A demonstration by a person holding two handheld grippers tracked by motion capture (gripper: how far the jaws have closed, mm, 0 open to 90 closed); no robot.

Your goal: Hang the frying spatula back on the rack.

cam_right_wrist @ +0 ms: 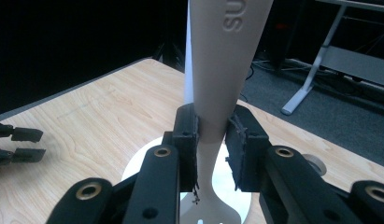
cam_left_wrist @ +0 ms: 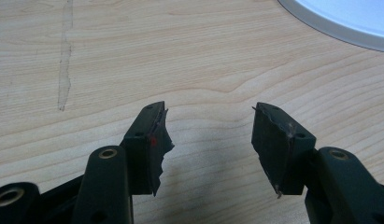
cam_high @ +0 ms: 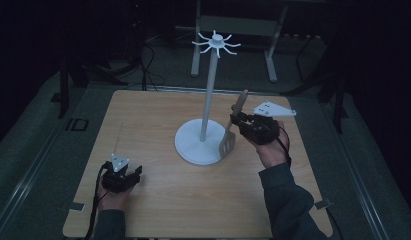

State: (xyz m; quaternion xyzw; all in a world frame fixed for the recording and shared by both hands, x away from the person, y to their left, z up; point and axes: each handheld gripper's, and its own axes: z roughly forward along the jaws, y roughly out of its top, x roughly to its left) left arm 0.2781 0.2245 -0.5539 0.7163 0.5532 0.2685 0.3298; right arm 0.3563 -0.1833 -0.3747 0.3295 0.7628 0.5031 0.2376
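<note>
1. At the table's near left, your left hand (cam_high: 109, 199) holds the left gripper (cam_high: 124, 176) low over the wooden table (cam_high: 158, 197), near its front edge. Its own view shows the jaws spread apart with nothing between them, only bare wood grain beneath. The left pad (cam_left_wrist: 154, 144) looks torn and ragged along its inner edge, with a small red spot on it. A pale scuff line (cam_left_wrist: 64, 56) runs along the wood ahead of the jaws.

2. In the middle of the table stands the white stand (cam_high: 208, 100): a round flat base (cam_high: 193, 147), a thin upright pole, and a crown of short hooks (cam_high: 216, 44) at the top. A corner of that base shows at the upper right in the left gripper view (cam_left_wrist: 348, 21).

3. Just right of the pole, your right gripper (cam_high: 239, 124) pinches a pale slotted spatula (cam_high: 232, 127) by its handle. The spatula hangs nearly upright, slightly tilted, slotted blade down and just over the right edge of the base, handle end up beside the pole. In the right gripper view the jaws press on the handle's narrow neck (cam_right_wrist: 213, 135) from both sides, with raised letters visible higher on the handle.

4. Your right hand (cam_high: 273, 147) grips the tool from behind, with its grey plate (cam_high: 273, 110) on top.

5. Beyond the table lie dark floor, cables, and a grey metal frame (cam_high: 235, 27).
</note>
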